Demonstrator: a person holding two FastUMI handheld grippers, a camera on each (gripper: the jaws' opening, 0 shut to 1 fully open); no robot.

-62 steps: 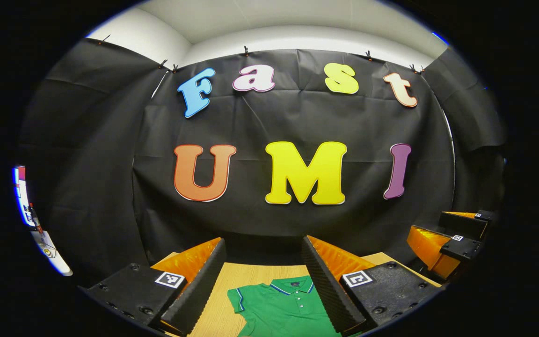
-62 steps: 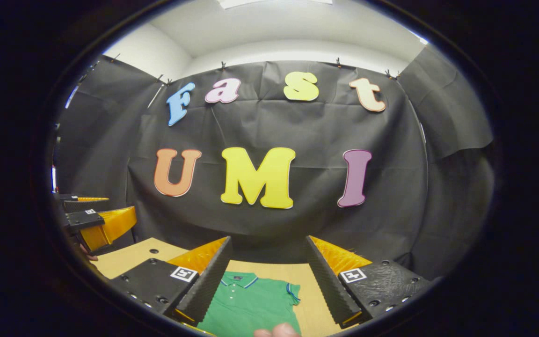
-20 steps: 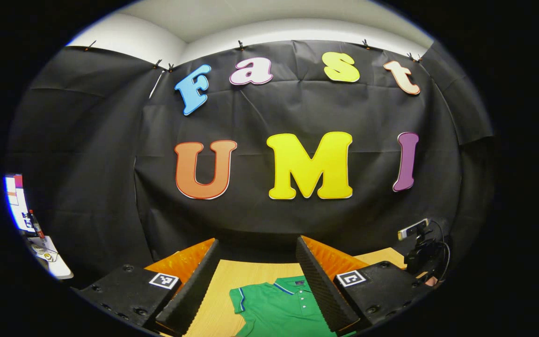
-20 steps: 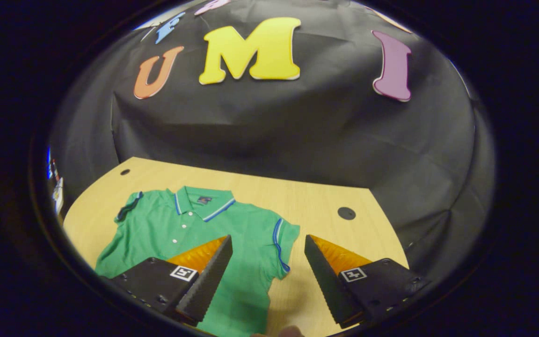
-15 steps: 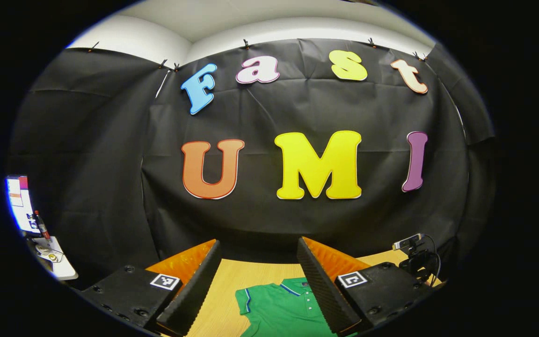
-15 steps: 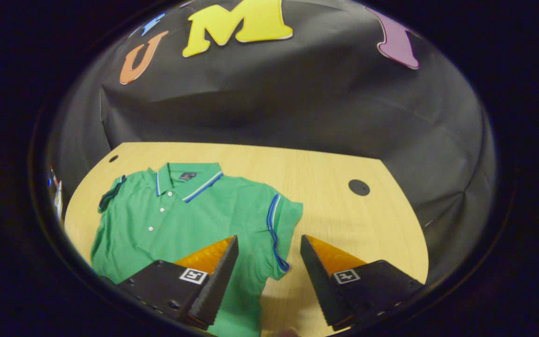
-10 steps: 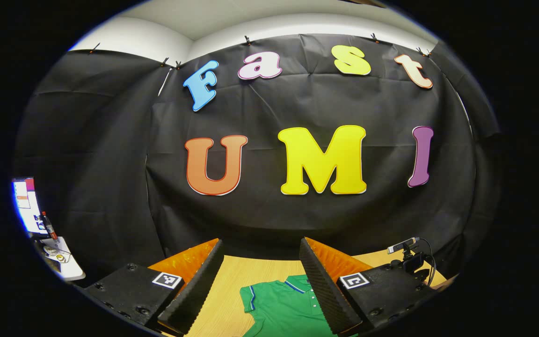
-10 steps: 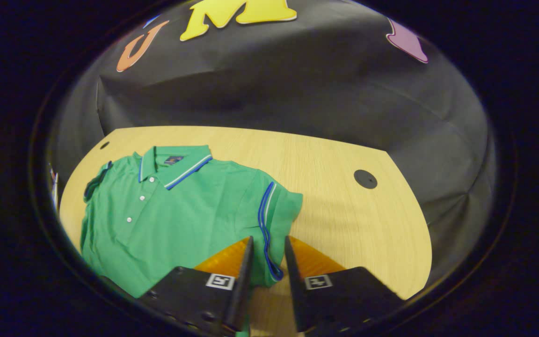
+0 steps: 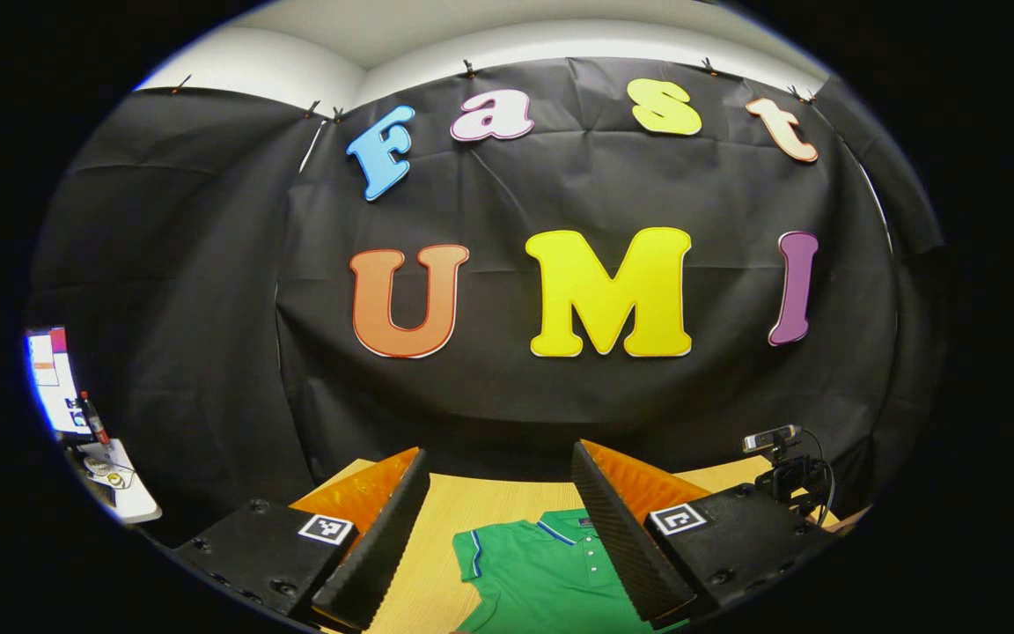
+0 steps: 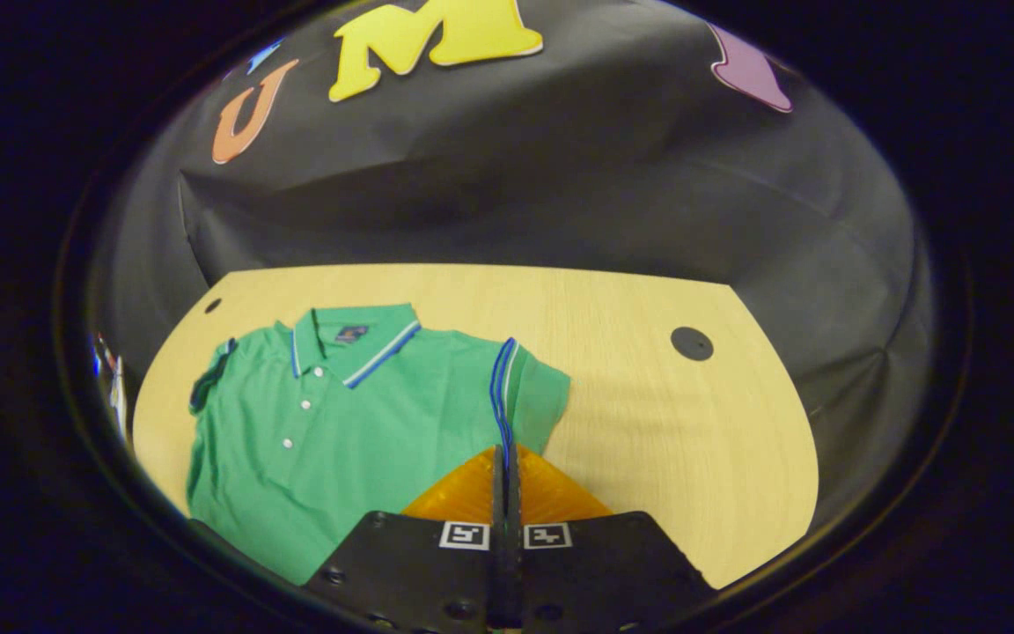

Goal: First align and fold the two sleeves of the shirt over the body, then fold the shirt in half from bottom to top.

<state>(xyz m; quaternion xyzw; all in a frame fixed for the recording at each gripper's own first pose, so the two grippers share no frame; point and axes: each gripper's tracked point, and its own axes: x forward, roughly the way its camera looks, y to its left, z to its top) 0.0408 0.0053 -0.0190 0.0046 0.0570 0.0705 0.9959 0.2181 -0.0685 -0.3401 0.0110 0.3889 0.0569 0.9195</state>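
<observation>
While the green polo shirt (image 10: 357,423) lies flat on the pale wooden table (image 10: 648,414) before the black cloth wall (image 10: 560,176), the right gripper (image 10: 504,458) pinches its striped sleeve (image 10: 516,387); the left gripper (image 9: 498,502) hangs wide apart, empty, above the collar.

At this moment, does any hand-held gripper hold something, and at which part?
The right hand-held gripper is shut on the green polo shirt, at the striped hem of one sleeve. The left hand-held gripper is open, holding nothing.
</observation>
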